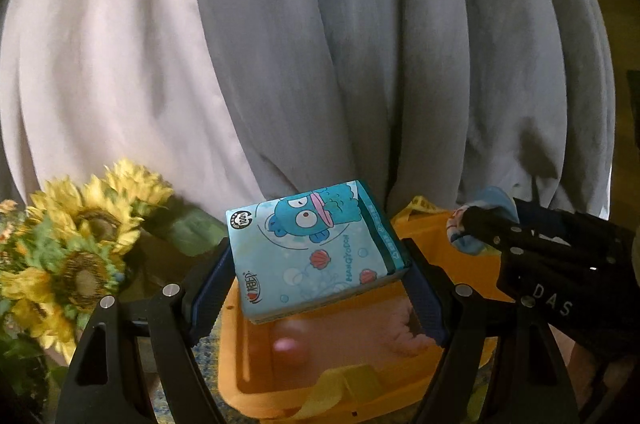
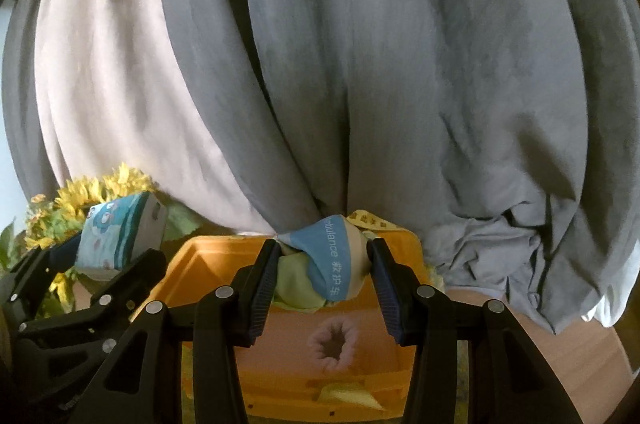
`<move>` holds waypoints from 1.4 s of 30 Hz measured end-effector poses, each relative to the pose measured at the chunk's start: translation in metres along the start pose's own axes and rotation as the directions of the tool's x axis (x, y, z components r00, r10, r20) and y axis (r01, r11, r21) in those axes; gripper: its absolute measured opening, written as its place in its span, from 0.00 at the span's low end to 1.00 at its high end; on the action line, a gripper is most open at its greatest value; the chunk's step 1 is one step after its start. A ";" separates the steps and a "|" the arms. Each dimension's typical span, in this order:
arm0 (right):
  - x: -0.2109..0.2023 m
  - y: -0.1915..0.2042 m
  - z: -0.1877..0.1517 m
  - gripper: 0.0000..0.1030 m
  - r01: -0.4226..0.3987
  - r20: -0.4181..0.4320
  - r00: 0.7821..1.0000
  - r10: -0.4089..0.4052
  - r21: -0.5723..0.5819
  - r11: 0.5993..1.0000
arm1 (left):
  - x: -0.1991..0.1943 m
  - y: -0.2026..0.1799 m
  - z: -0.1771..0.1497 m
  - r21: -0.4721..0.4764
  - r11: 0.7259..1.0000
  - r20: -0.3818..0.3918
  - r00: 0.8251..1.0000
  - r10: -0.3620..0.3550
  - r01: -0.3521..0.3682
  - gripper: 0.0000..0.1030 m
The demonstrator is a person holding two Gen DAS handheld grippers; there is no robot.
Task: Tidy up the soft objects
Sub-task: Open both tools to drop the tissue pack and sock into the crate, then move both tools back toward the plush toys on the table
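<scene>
My left gripper (image 1: 318, 266) is shut on a light-blue tissue pack (image 1: 304, 224) printed with a cartoon fish, held above an orange bin (image 1: 280, 396). The right gripper (image 2: 325, 251) is shut on a bundled soft cloth item (image 2: 336, 276), blue and white with green fabric and the word "ambulance", over the bin's far rim (image 2: 208, 252). A pink fuzzy scrunchie (image 2: 332, 344) lies on the bin's floor. Each view shows the other gripper: the right one (image 1: 472, 224) at the right, the left one (image 2: 116, 256) with the pack (image 2: 116, 232) at the left.
Grey and white draped fabric (image 1: 360, 64) hangs right behind the bin and fills the background. Artificial sunflowers (image 1: 80, 244) stand to the left of the bin. A yellow strap (image 1: 340, 384) lies across the bin's near edge. A wooden surface (image 2: 560, 336) shows at the right.
</scene>
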State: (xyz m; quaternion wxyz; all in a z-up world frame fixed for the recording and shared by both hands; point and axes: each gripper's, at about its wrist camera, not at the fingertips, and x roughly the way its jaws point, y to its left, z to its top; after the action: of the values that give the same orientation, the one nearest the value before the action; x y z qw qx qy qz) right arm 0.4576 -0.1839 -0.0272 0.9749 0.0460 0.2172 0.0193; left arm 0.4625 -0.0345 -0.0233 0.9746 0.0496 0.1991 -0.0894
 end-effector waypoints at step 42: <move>-0.036 -0.004 0.001 0.72 0.106 -0.029 0.994 -0.104 0.047 0.993 | -0.037 0.019 -0.005 -0.050 0.998 -0.035 0.998 -0.044 0.042 0.89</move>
State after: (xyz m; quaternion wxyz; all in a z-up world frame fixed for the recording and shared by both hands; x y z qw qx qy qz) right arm 0.4258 -0.1904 -0.0116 0.9702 0.0578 0.2324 -0.0367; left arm 0.4313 -0.0097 -0.0119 0.9697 0.0228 0.2198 -0.1045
